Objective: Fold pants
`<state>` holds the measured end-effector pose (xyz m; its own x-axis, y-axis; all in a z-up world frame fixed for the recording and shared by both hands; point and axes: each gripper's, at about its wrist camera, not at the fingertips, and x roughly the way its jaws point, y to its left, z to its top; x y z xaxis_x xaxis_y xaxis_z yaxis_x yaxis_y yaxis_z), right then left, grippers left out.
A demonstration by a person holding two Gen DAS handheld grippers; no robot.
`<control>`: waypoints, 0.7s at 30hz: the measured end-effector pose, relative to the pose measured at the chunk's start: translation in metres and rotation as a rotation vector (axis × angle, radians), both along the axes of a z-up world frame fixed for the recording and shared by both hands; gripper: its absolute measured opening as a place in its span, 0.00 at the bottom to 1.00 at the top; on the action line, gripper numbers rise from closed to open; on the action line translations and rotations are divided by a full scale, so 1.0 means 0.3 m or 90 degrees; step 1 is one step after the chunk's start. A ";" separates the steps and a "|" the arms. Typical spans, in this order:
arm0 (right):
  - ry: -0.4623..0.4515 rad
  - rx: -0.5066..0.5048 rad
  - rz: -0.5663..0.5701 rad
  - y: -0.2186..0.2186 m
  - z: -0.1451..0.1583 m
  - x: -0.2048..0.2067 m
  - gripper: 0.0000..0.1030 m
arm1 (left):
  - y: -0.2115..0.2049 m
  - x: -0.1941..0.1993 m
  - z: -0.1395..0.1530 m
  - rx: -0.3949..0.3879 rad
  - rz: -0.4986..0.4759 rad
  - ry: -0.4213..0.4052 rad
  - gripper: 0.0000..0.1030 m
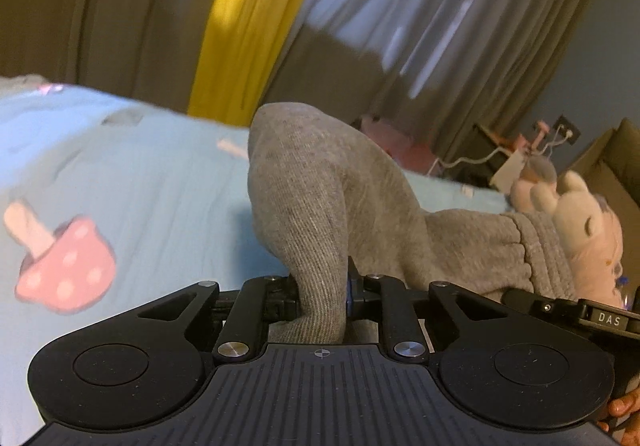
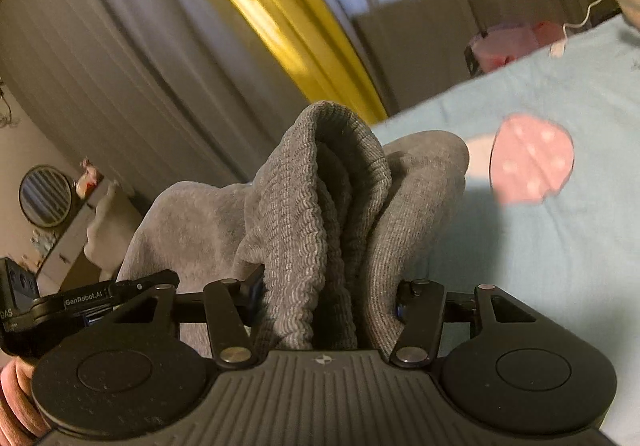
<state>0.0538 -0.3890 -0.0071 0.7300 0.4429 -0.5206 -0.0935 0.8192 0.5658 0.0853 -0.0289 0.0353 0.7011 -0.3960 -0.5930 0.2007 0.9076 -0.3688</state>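
Left wrist view: the left gripper (image 1: 320, 296) is clenched on a narrow bunch of the grey pants (image 1: 304, 198). The fabric is a fine-ribbed grey knit; it rises from between the fingers into a rounded hump, then slopes down to the right, where a gathered ribbed band — waistband or cuff, cannot tell which — lies against a white plush toy (image 1: 576, 214). The pants lie over a light blue bedsheet (image 1: 160, 186) printed with a pink spotted mushroom (image 1: 66, 266) at near left. Grey curtains (image 1: 420, 26) and a yellow curtain panel (image 1: 244, 26) hang at the far side.

Right wrist view: the right gripper (image 2: 328, 302) is grasping a thick bundle of the same pants (image 2: 320, 206) — several layers of coarse ribbed band stand upright between the fingers, folded over at the top, with smoother grey cloth draping down to the left. The blue sheet (image 2: 540, 266) extends to the right, a pink mushroom print (image 2: 530, 158) just beyond the cloth. A round mirror (image 2: 45, 196) sits at far left.
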 end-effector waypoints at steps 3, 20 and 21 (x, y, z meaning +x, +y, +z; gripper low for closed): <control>0.004 -0.050 -0.020 -0.018 0.024 0.040 0.71 | -0.031 0.031 0.011 0.066 0.045 -0.016 0.40; 0.181 0.168 -0.198 -0.152 -0.239 -0.119 0.69 | 0.017 -0.176 -0.267 0.092 0.060 0.125 0.66; 0.190 0.187 -0.202 -0.150 -0.262 -0.109 0.71 | 0.022 -0.186 -0.258 0.091 0.065 0.121 0.67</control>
